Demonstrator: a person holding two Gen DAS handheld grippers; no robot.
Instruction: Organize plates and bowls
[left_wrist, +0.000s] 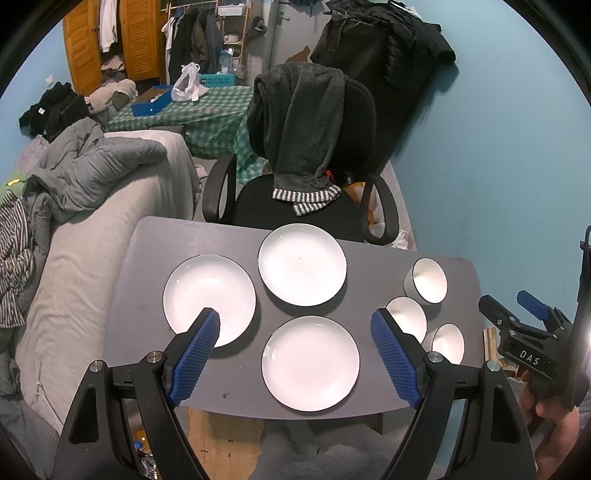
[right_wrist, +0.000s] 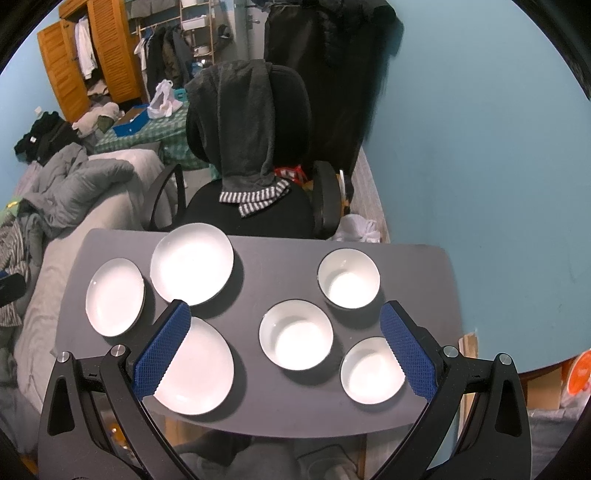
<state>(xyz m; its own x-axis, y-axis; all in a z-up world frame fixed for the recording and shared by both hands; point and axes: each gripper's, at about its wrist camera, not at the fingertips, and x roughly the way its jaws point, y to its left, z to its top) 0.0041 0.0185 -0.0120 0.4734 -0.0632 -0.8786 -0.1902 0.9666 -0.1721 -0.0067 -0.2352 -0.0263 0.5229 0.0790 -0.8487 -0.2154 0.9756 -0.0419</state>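
Three white plates lie on a grey table (left_wrist: 229, 387): a left plate (left_wrist: 209, 299), a far plate (left_wrist: 302, 264) and a near plate (left_wrist: 310, 363). Three white bowls stand to their right: a far bowl (right_wrist: 349, 278), a middle bowl (right_wrist: 296, 335) and a near bowl (right_wrist: 371, 370). My left gripper (left_wrist: 295, 319) hovers open above the near plate, nothing between its blue pads. My right gripper (right_wrist: 282, 314) hangs open over the middle bowl, also holding nothing. In the left wrist view the right gripper (left_wrist: 517, 310) appears at the right edge, held by a hand.
A black office chair (left_wrist: 306, 166) draped with a dark towel stands just behind the table. A grey sofa (left_wrist: 92, 229) with bedding flanks the table's left side. A blue wall (right_wrist: 480, 166) runs along the right. Cardboard and clutter lie under the table's front edge.
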